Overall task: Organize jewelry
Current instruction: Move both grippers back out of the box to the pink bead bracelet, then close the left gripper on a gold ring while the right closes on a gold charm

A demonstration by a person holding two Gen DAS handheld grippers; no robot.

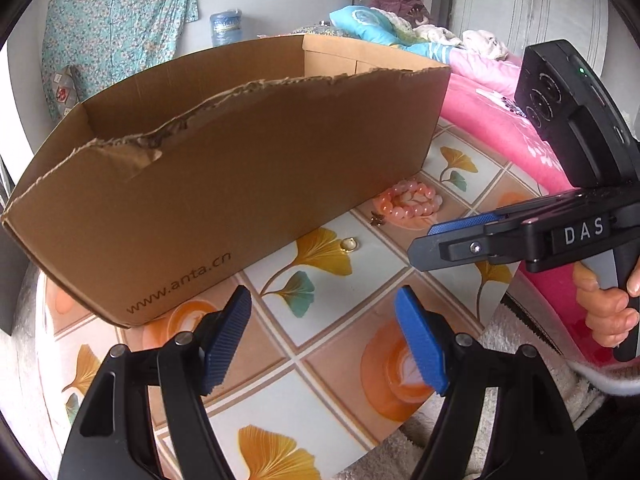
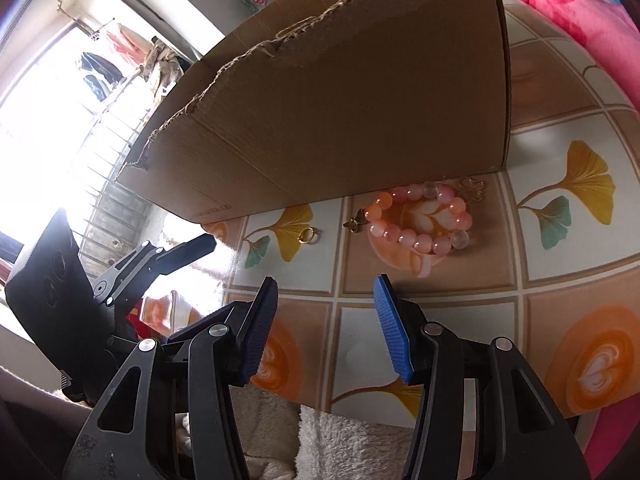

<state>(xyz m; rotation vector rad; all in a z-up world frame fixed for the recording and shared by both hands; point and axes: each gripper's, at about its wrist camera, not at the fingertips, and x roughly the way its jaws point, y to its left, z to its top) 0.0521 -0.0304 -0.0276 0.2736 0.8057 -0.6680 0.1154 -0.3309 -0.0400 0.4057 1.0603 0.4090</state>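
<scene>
A pink bead bracelet (image 1: 408, 200) (image 2: 420, 220) lies on the patterned tabletop (image 1: 340, 320), right by the near wall of a torn cardboard box (image 1: 224, 160) (image 2: 340, 100). Left of it are a small butterfly charm (image 1: 376, 220) (image 2: 356, 221) and a gold ring (image 1: 349, 245) (image 2: 308, 235). A second gold butterfly charm (image 2: 472, 189) touches the bracelet's far side. My left gripper (image 1: 324, 340) (image 2: 200, 246) hovers open and empty, short of the ring. My right gripper (image 2: 326, 324) (image 1: 424, 242) is open and empty too, pointing towards the bracelet.
A bed with a pink blanket (image 1: 520, 132) borders the table on the right, and a person (image 1: 400, 0) sits at its far end. White fluffy cloth (image 2: 352, 444) hangs at the table's near edge. A bright window (image 2: 60, 120) lies to the left.
</scene>
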